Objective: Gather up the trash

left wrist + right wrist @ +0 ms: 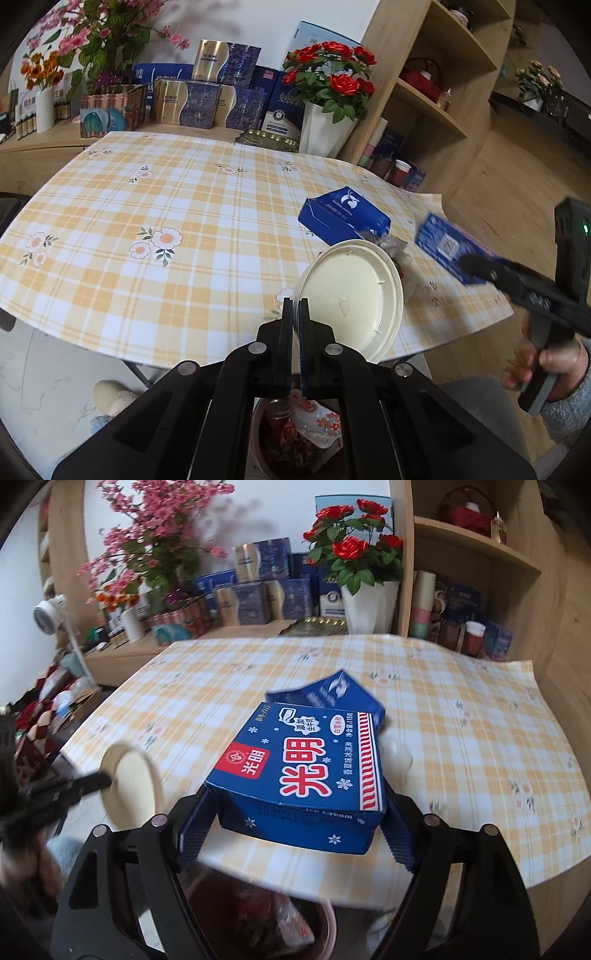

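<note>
My left gripper [295, 306] is shut on the rim of a cream plastic lid [351, 299] and holds it tilted over the table's front edge. The lid also shows in the right wrist view [133, 786]. My right gripper [295, 830] is shut on a blue ice-cream box [303, 768], held above the table edge; it appears blurred in the left wrist view [448, 251]. A second blue box [343, 216] lies on the checked tablecloth [147, 221], with crumpled clear wrapper [397, 247] beside it. A pink trash bin [295, 432] with wrappers stands on the floor below both grippers.
A white vase of red roses [325, 92] and stacked blue and gold gift boxes [207, 96] stand behind the table. A wooden shelf unit [436, 85] rises at the right. A slipper [110, 395] lies on the floor at the left.
</note>
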### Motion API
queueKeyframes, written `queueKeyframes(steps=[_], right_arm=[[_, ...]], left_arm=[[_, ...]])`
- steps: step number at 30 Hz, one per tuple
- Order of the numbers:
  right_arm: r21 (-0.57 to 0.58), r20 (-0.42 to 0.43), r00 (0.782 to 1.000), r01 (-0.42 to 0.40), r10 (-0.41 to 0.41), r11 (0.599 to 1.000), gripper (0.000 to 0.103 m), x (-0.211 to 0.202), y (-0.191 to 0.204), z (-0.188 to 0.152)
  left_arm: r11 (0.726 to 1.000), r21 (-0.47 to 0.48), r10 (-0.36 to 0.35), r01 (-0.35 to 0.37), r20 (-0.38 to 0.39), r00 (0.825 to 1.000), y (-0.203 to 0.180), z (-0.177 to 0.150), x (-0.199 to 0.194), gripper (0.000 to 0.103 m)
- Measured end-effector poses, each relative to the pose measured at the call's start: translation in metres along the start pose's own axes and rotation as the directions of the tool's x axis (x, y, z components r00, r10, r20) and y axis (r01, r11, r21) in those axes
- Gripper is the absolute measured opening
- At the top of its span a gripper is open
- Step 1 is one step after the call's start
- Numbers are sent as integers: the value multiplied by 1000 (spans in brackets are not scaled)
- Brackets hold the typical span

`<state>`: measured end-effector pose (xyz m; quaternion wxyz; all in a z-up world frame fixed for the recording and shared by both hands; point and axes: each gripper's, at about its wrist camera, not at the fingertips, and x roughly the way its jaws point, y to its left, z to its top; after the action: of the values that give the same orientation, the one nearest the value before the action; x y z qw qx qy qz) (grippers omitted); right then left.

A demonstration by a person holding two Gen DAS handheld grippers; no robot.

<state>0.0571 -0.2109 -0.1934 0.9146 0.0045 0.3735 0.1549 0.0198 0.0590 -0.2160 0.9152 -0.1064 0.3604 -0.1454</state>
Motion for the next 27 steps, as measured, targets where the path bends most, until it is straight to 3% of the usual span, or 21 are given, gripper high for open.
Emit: queueKeyframes(steps=[5, 10, 17, 27], right_arm=[[-2, -110, 990, -88, 87, 996, 79, -18, -6, -32], [-31, -253, 953, -181, 168, 983, 79, -22, 8, -68], [-64, -410, 898, -204, 161, 977, 79, 20, 37, -107], [-3, -620, 766, -214, 167, 977, 80, 90, 62, -152]], left_arm=[[1000, 10, -8, 8, -5, 1000, -3, -10, -11, 3], [1000, 3, -17, 17, -14, 1000, -7, -20, -15, 3], [1000, -7, -18, 17, -16, 1000, -7, -26, -17, 3], [1000, -27, -1, 1, -12, 1000, 4, -31, -27, 3]])
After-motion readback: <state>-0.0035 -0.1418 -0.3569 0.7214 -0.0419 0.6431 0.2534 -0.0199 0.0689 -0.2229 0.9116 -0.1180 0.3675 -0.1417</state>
